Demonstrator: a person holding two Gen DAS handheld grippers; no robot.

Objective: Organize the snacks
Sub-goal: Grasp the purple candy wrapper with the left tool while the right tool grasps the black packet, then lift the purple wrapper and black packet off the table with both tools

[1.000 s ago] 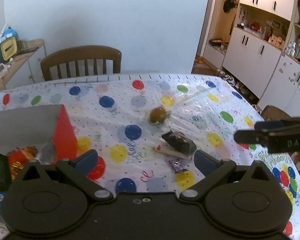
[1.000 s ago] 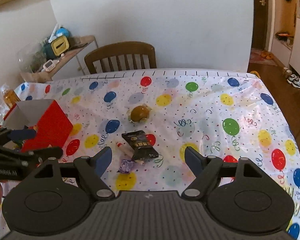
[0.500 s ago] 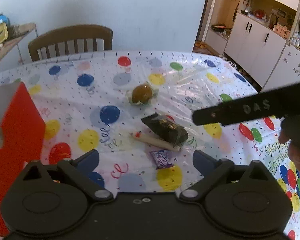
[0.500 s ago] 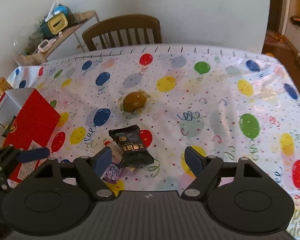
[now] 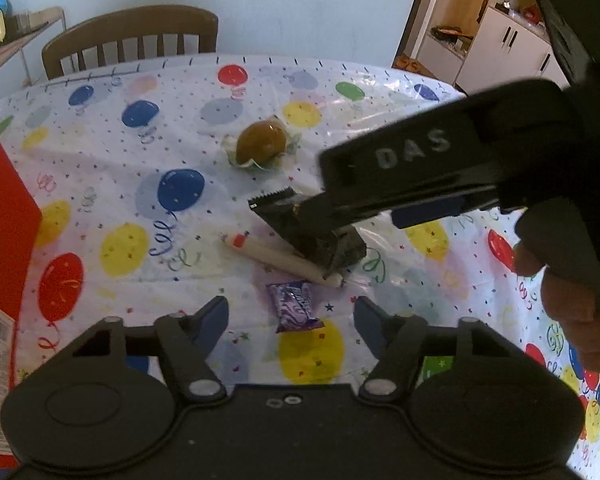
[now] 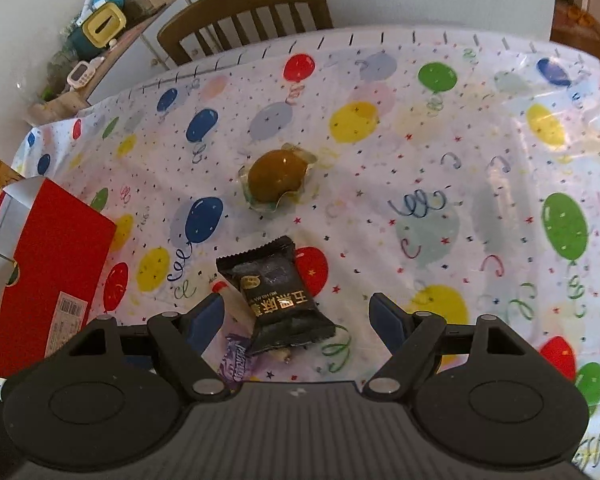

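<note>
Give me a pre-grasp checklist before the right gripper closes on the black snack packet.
1. Right gripper open: ok, fingers spread wide.
2. Black snack packet between the fingers: ok, roughly centred, nearer the left finger.
3. Nothing else in the grasp: not ok, the packet lies on the cream stick snack, and the purple candy lies close beside the left finger.
4. Fingers low enough to grip: cannot tell from either view.
5. Left gripper clear: ok, open and empty, held back from the packet.
6. Red box reachable: ok, it stands to the left on the table.
</note>
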